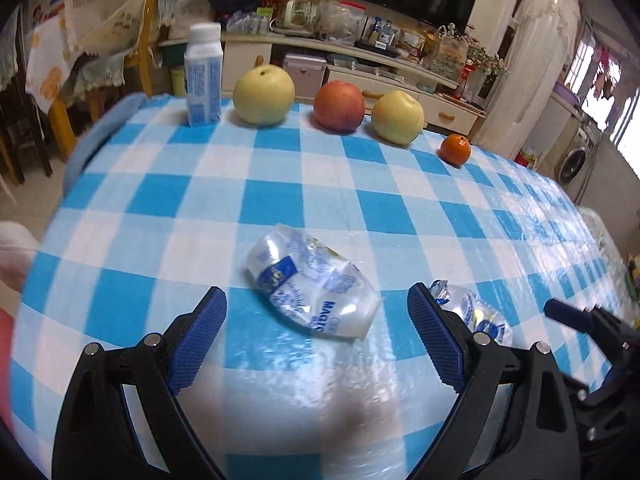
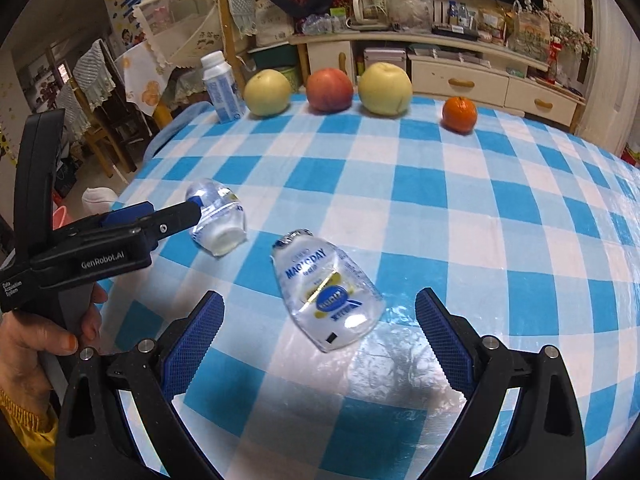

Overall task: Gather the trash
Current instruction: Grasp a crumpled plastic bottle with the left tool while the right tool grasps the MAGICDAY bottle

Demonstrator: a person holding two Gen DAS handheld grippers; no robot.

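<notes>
Two crushed clear plastic bottles lie on the blue-and-white checked tablecloth (image 1: 160, 200). In the left wrist view, one crushed bottle (image 1: 312, 284) rests just ahead of my left gripper (image 1: 317, 291), which is open with its tips on either side of the near end. The second crushed bottle (image 1: 476, 312) peeks out behind the right finger. In the right wrist view, that second bottle (image 2: 320, 280), labelled in blue, lies just ahead of my open right gripper (image 2: 320, 296). The left gripper (image 2: 194, 210) reaches in from the left at the first bottle (image 2: 218, 224).
Along the far edge stand an upright white bottle (image 1: 204, 76), two yellow pears (image 1: 264, 94) (image 1: 398, 116), a red apple (image 1: 339, 106) and an orange (image 1: 455, 149). A hand (image 2: 36, 344) holds the left gripper. Chairs and a cabinet stand beyond the table.
</notes>
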